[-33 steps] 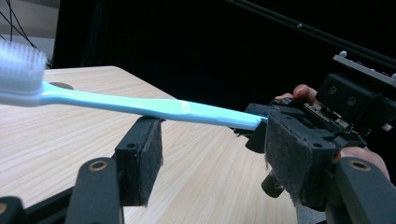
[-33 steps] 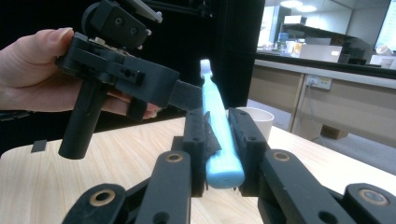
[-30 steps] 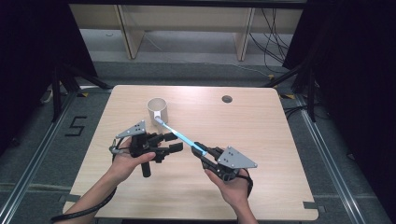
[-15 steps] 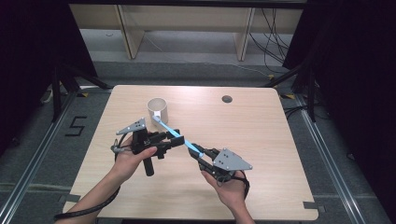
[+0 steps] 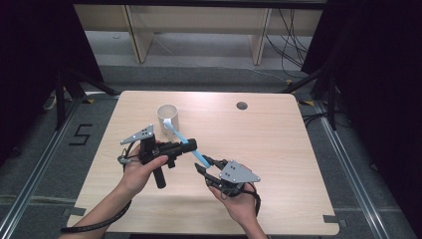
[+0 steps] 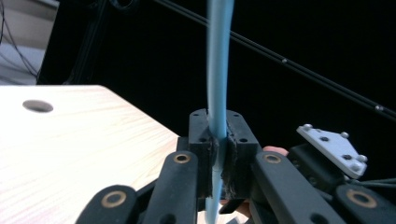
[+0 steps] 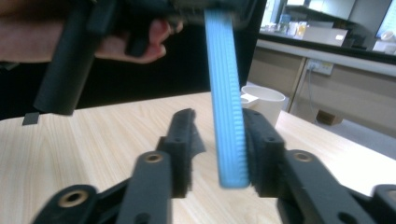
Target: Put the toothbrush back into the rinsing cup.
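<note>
**Blue toothbrush passes from right hand to left**

The left hand-held gripper (image 5: 190, 146) is clamped on the middle of the long light-blue plastic toothbrush (image 5: 185, 143); its jaws have just been closing on it. The brush runs slantwise above the table (image 5: 278, 144), its white head near the cream round cup (image 5: 167, 115), its ribbed handle end pointing at the right hand-held gripper (image 5: 200, 168). Those jaws have just been opening: the handle stands between them, beside one pad (image 7: 261, 149), clear of the other. The left hand likely carries it on.

Black grippers (image 5: 191, 147), grey triangular plates (image 5: 239, 172)
</note>
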`<state>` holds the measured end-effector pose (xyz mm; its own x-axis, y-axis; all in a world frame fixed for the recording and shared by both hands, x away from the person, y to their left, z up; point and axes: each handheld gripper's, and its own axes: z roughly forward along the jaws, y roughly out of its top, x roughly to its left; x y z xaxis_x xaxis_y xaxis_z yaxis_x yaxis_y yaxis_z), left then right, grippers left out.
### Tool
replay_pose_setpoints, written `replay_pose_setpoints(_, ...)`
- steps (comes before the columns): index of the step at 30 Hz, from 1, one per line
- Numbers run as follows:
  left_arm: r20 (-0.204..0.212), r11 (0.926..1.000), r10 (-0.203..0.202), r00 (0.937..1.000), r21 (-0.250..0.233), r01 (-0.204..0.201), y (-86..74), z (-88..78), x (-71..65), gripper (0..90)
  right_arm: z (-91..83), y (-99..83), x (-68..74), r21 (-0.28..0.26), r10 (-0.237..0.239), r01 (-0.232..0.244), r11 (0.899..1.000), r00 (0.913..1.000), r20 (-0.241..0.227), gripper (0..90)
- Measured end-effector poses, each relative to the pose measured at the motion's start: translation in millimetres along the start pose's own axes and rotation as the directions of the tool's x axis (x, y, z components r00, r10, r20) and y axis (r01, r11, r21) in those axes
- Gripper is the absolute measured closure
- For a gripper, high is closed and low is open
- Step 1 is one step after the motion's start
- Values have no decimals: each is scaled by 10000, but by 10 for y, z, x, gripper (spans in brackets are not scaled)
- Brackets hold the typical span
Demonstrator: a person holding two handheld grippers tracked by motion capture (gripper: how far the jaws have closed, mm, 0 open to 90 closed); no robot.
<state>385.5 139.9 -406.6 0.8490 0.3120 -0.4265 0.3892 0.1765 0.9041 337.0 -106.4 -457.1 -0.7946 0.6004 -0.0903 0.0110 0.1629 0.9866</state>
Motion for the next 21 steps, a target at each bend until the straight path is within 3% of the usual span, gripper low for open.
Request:
replay_pose_setpoints(2,-62,9999,156,9999,9,-156,14,-6,-15,831,7,3,-7,-45,-16,15,10000,9998,-191,633)
replay_pose_setpoints(4,-269,9989,469,9985,-20,-470,48,-26,-26,831,-11,9,-18,44,-77,78,10000,10000,-59,598)
replay_pose_setpoints(5,-579,9966,828,9949,60,-826,83,-51,-26,832,-17,5,-23,31,46,-46,10000,10000,-86,571)
replay_pose_setpoints(7,-718,9953,963,9928,110,-957,92,-60,-25,832,-42,13,-37,202,-127,125,9997,9999,106,563)
replay_pose_setpoints(8,-1137,9888,1483,9824,354,-1451,110,-86,-28,832,-53,13,-33,204,110,-112,9997,9999,102,551)
replay_pose_setpoints(10,-1539,9803,1946,9687,632,-1869,109,-101,-29,832,-75,26,-43,260,227,-231,9994,9996,184,544)
replay_pose_setpoints(14,-2066,9621,2634,9423,1281,-2408,66,-115,-11,832,-95,75,-74,67,209,-211,9998,9994,279,546)
replay_pose_setpoints(15,-2140,9591,2711,9385,1430,-2444,49,-113,-5,832,-100,89,-75,47,313,-314,9995,9993,191,551)
replay_pose_setpoints(17,-2188,9578,2732,9367,1524,-2438,26,-108,2,832,-109,122,-75,-28,368,-367,9993,9990,238,564)
replay_pose_setpoints(18,-2294,9496,2948,9276,1788,-2576,-13,-96,15,832,-111,134,-65,-45,510,-510,9987,9984,233,574)
replay_pose_setpoints(19,-2319,9465,3007,9251,1919,-2595,-36,-86,22,832,-113,153,-71,-131,354,-349,9993,9986,394,583)
replay_pose_setpoints(20,-2357,9440,3050,9227,2027,-2602,-60,-75,26,832,-109,169,-56,-131,646,-644,9978,9977,215,592)
replay_pose_setpoints(21,-2372,9392,3176,9181,2116,-2703,-88,-57,34,832,-103,190,-67,-228,429,-422,9988,9987,284,603)
